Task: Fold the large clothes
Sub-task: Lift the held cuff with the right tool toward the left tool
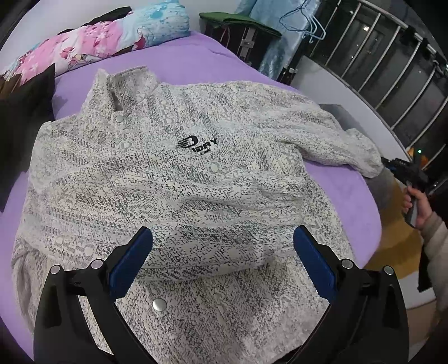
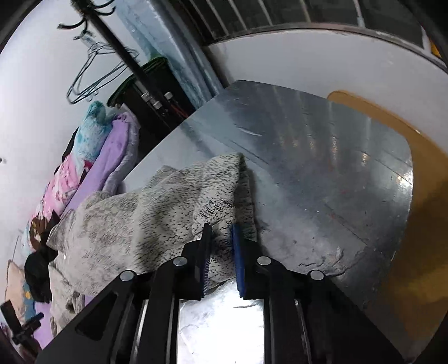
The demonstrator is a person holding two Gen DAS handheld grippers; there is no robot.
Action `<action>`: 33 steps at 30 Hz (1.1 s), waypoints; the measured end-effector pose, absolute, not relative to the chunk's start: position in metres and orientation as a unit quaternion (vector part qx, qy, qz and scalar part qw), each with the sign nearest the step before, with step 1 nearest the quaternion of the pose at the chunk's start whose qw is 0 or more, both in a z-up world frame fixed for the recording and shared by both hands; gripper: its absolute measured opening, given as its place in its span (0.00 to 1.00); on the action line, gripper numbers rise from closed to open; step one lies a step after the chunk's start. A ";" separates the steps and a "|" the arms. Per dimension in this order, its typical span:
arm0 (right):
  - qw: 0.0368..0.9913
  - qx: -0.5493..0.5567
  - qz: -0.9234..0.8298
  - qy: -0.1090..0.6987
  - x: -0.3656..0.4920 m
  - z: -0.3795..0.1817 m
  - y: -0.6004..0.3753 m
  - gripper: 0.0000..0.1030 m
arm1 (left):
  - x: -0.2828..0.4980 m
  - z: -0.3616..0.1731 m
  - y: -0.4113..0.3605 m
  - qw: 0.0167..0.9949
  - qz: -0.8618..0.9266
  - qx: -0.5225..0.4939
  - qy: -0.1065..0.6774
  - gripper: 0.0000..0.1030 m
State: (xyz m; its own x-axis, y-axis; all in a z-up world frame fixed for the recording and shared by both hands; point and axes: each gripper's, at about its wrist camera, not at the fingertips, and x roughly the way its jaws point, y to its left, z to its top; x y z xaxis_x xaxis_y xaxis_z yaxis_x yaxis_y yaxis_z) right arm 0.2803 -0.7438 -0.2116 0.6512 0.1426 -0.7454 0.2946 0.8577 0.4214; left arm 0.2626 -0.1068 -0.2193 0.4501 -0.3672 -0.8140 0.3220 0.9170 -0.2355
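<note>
A large white-and-grey knit jacket [image 1: 168, 179] with snap buttons and a black chest logo lies spread face up on a purple bedspread [image 1: 196, 64]. My left gripper [image 1: 223, 232] hovers open over the jacket's lower front, its blue pads wide apart with nothing between them. The jacket's sleeve [image 1: 336, 140] stretches to the bed's right edge. There my right gripper [image 1: 387, 163] meets the cuff, held by a person's hand [image 1: 420, 207]. In the right wrist view the right gripper [image 2: 221, 228] is shut on the sleeve cuff [image 2: 218, 196], with fabric pinched between the pads.
Floral pillows [image 1: 98, 42] and a black cushion [image 1: 25, 112] lie at the head of the bed. A dark box with a green top [image 1: 240, 30], wire hangers [image 1: 308, 25] and a barred window [image 1: 392, 70] stand beyond it. Grey floor [image 2: 322, 168] and an orange-brown mat [image 2: 414, 182] lie beside the bed.
</note>
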 end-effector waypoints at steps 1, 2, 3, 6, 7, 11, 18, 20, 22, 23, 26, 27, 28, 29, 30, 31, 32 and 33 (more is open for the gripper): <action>0.871 0.262 -0.041 0.414 0.279 -0.208 -0.742 0.12 | 0.261 -0.216 -0.106 0.852 -0.204 -0.026 0.481 0.94; 0.873 0.261 -0.036 0.410 0.277 -0.202 -0.739 0.11 | 0.260 -0.214 -0.105 0.853 -0.205 -0.027 0.479 0.94; 0.877 0.257 -0.032 0.405 0.276 -0.196 -0.736 0.10 | 0.259 -0.211 -0.105 0.854 -0.205 -0.027 0.477 0.94; 0.888 0.236 -0.019 0.395 0.272 -0.173 -0.721 0.09 | 0.254 -0.202 -0.101 0.858 -0.206 -0.031 0.470 0.94; 0.892 0.224 -0.016 0.393 0.272 -0.166 -0.714 0.09 | 0.253 -0.199 -0.100 0.859 -0.206 -0.033 0.468 0.94; 0.903 0.171 0.004 0.393 0.270 -0.136 -0.678 0.09 | 0.246 -0.188 -0.092 0.863 -0.205 -0.042 0.460 0.94; 0.913 0.105 0.055 0.390 0.269 -0.098 -0.603 0.08 | 0.240 -0.164 -0.088 0.867 -0.208 -0.055 0.450 0.94; 0.916 0.079 0.068 0.387 0.266 -0.090 -0.578 0.08 | 0.239 -0.157 -0.087 0.865 -0.211 -0.064 0.451 0.94; 0.919 0.067 0.079 0.380 0.262 -0.082 -0.559 0.08 | 0.239 -0.150 -0.086 0.863 -0.213 -0.073 0.452 0.94; 0.919 0.066 0.085 0.378 0.260 -0.080 -0.552 0.08 | 0.239 -0.145 -0.085 0.861 -0.217 -0.082 0.453 0.94; 0.921 0.058 0.113 0.368 0.254 -0.065 -0.530 0.08 | 0.242 -0.132 -0.081 0.848 -0.241 -0.118 0.458 0.94; 0.923 0.057 0.123 0.361 0.251 -0.058 -0.522 0.08 | 0.243 -0.126 -0.079 0.842 -0.250 -0.134 0.458 0.94; 0.924 0.056 0.131 0.356 0.250 -0.052 -0.516 0.08 | 0.244 -0.122 -0.078 0.840 -0.254 -0.142 0.457 0.94; 0.925 0.055 0.137 0.351 0.249 -0.048 -0.511 0.08 | 0.245 -0.115 -0.076 0.838 -0.261 -0.151 0.455 0.94; 0.926 0.056 0.146 0.344 0.246 -0.040 -0.503 0.08 | 0.246 -0.108 -0.076 0.836 -0.266 -0.156 0.454 0.94; 0.926 0.056 0.154 0.339 0.245 -0.033 -0.496 0.08 | 0.247 -0.099 -0.076 0.834 -0.273 -0.159 0.452 0.94; 0.927 0.054 0.157 0.335 0.244 -0.029 -0.491 0.08 | 0.248 -0.093 -0.077 0.833 -0.277 -0.160 0.451 0.94; 0.928 0.051 0.166 0.330 0.242 -0.022 -0.481 0.08 | 0.249 -0.087 -0.079 0.832 -0.281 -0.161 0.450 0.94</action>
State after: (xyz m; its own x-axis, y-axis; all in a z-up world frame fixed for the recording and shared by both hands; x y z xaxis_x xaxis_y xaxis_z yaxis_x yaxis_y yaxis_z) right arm 0.2423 -0.4814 -0.0221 0.7273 0.3405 -0.5959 -0.2738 0.9401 0.2030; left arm 0.2486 -0.0785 -0.0871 0.4365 -0.6123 -0.6592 0.3231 0.7905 -0.5203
